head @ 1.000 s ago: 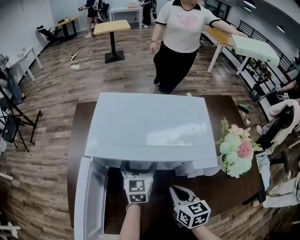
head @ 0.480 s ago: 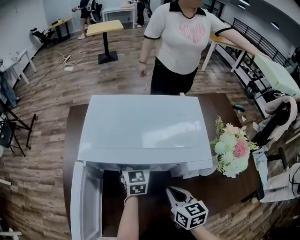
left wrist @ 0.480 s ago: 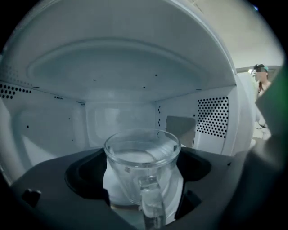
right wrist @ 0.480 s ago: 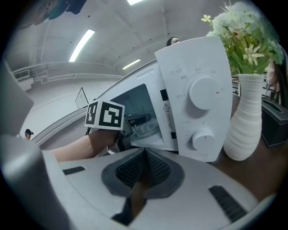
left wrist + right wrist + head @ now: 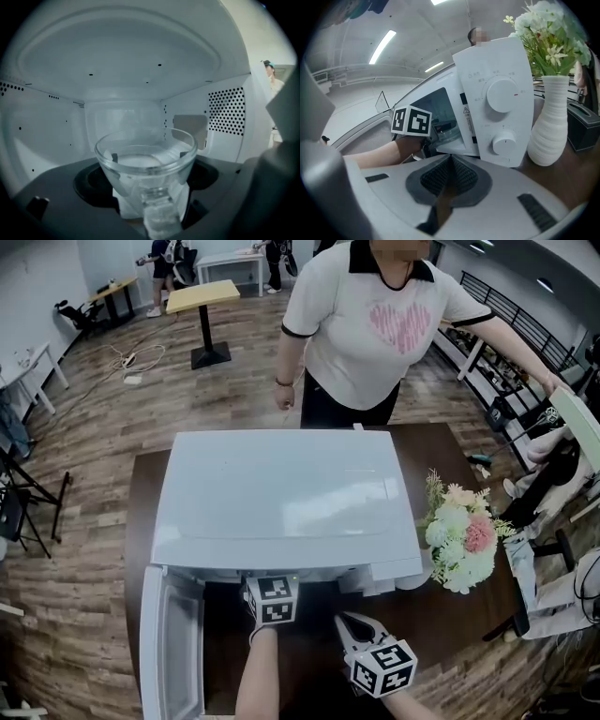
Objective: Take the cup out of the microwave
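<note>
Left tool (image 5: 151, 194) clasps glass cup (image 5: 145, 157) inside microwave (image 5: 281, 493); right tool (image 5: 449, 180) closed

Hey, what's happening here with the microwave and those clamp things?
A person wearing a head camera holds a gripper in each hand. The left gripper reaches into the open microwave, its jaws closed on a glass cup that sits inside the oven. The right gripper hangs shut and empty outside, near the control panel. Another person stands behind the table.
</note>
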`<state>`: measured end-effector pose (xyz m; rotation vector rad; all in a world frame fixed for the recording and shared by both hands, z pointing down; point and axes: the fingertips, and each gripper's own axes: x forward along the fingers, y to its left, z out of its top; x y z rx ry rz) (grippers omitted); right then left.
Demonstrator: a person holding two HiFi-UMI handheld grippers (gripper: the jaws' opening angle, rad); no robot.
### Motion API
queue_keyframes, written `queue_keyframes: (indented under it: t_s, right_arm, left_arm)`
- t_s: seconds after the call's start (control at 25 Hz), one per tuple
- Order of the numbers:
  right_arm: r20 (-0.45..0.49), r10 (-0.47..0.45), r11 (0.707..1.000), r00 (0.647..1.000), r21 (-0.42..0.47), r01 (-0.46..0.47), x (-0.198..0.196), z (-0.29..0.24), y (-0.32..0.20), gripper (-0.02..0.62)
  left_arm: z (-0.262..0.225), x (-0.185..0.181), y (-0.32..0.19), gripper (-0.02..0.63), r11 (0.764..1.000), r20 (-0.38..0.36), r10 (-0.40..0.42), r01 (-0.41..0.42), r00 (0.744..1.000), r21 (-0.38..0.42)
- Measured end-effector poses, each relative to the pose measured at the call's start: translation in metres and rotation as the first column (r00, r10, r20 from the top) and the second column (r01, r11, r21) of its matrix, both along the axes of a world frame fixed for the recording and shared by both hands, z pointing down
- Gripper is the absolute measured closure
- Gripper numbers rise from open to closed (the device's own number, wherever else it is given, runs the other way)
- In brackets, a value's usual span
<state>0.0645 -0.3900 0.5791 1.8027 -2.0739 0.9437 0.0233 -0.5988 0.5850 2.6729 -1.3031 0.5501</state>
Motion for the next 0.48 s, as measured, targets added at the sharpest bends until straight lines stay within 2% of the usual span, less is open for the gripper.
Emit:
queue_keyframes:
  t_s: [0.04,0.08,0.48]
  right_arm:
    - [-0.001,0.000,1.000,1.000,0.000,0.000,0.0002,0.0004,-0.0001,0.600]
    - [-0.001,0.001,1.000,1.000,0.000,-0.001,0.0004,0.0004,-0.0002,0.600]
    - [-0.006,-0.003,1.000,1.000,0.002,0.003,-0.0022,0.0012,0.0006,0.600]
  left_arm:
    - [0.0002,-0.0006,-0.0004,0.204,1.000,0.002,-0.002,0.002,1.000,0.003]
    - [0.0001,-0.0010,-0.0007,0.216,1.000,0.003,-0.001,0.001,1.000,0.004]
    - [-0.0003,-0.0010,0.0011,0.218,1.000,0.004,0.014,-0.014,1.000,0.005]
